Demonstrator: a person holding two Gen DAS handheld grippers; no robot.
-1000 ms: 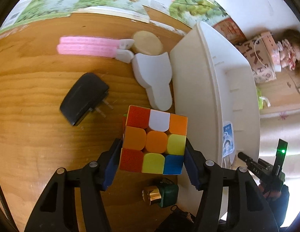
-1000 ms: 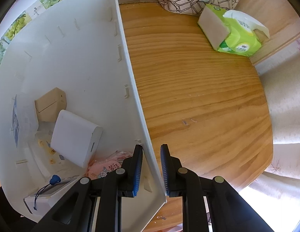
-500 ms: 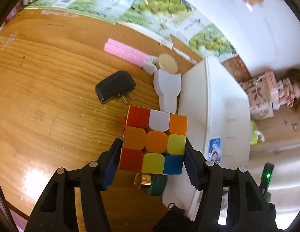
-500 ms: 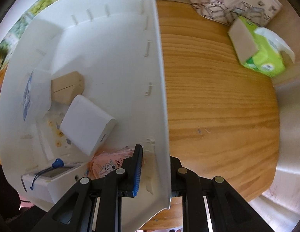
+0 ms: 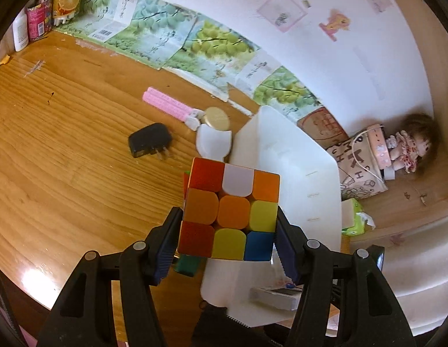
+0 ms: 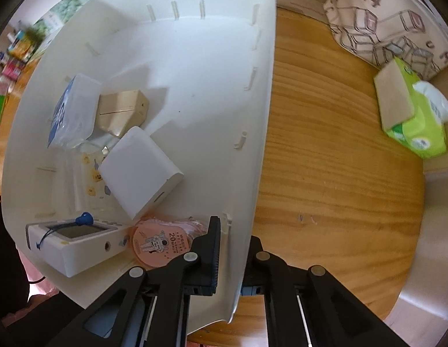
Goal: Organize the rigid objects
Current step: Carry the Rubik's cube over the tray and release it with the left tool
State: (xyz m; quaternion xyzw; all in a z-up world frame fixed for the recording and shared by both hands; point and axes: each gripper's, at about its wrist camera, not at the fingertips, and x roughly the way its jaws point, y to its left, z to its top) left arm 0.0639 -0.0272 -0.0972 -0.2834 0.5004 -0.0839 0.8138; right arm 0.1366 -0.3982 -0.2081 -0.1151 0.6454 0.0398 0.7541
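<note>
Gripping a glossy square-tiled cube (image 5: 231,212), ribbed claw (image 5: 227,244) pads.

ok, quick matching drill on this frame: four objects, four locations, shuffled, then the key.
Objects:
1. puzzle cube
2. black charger
3. pink round tin
4. green tissue pack

Places:
A. on the wood table, left of the white bin
B. inside the white bin
C. between the left gripper fingers
D. on the table, right of the bin

Pairs: 1-C, 2-A, 3-B, 4-D
</note>
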